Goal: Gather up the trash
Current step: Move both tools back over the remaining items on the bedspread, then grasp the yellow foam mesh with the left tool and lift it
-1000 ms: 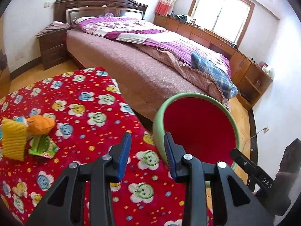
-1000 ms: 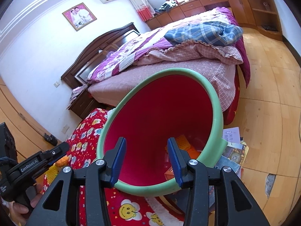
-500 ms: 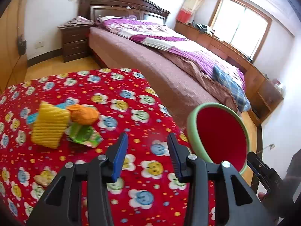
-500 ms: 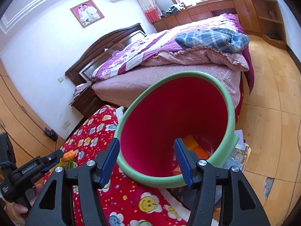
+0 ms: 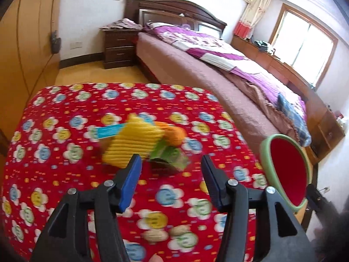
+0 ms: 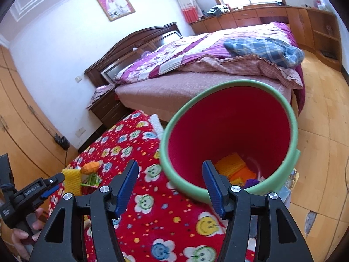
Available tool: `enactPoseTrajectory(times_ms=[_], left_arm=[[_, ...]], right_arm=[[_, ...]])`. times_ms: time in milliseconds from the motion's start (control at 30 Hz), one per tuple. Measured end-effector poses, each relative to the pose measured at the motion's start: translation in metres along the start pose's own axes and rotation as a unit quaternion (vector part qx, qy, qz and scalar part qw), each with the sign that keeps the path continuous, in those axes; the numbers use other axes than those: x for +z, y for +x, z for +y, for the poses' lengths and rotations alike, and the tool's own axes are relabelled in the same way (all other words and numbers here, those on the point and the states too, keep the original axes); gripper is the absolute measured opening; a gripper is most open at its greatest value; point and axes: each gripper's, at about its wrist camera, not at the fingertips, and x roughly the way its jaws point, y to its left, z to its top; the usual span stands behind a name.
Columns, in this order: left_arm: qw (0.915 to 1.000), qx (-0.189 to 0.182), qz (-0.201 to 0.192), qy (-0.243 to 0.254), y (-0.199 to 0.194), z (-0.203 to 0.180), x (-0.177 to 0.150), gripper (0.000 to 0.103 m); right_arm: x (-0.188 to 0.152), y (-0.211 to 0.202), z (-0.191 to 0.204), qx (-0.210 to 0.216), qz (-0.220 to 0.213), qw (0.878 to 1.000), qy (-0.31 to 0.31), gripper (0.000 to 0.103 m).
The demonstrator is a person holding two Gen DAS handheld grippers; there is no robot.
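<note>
Left wrist view shows the left gripper (image 5: 170, 174) swung away from the bin (image 5: 286, 172) since a second ago: back then the green rim filled the space just ahead of its right finger, and now the bin sits off at the right edge while the pile of trash lies almost straight ahead. Its jaws are opening with nothing between them, which suggests it is lining up for the next pick rather than carrying anything.

That pile rests on the red flowered cloth (image 5: 65, 113) and is blurred. A yellow ribbed piece (image 5: 133, 146) lies just beyond the left fingertip, a green wrapper (image 5: 169, 155) sits between the two fingertips and a little past them, and an orange lump (image 5: 174, 134) lies behind the wrapper, touching the yellow piece. None of it is touched yet.

Right wrist view has the right gripper (image 6: 170, 183) with its jaws apart and empty, wider than a second ago. The bin's near rim, which earlier stood between the fingers, now lies around the right fingertip only, so the bin reads as released. It stands beside the cloth's edge, with yellow and orange trash (image 6: 233, 166) already at its bottom. Judging by this, part of the collecting is done and the pile on the cloth remains.
</note>
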Motion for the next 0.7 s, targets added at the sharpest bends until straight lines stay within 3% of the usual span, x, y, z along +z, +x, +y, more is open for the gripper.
enactPoseTrajectory(times_ms=[167,267,700], left_arm=[[0.9992,0.038,0.004,0.005,0.007,0.026,-0.004,0.069],[0.9987,0.051,0.011,0.003,0.017,0.039,-0.004,0.069],[0.9986,0.034,0.031,-0.026,0.063,0.063,0.006,0.073]], right_arm=[[-0.005,0.011,0.022,0.010,0.011,1.000,-0.020,0.063],[-0.009,0.017,0.034,0.015,0.015,0.999,-0.031,0.063],[-0.022,0.049,0.065,0.018,0.043,0.997,-0.066,0.063]])
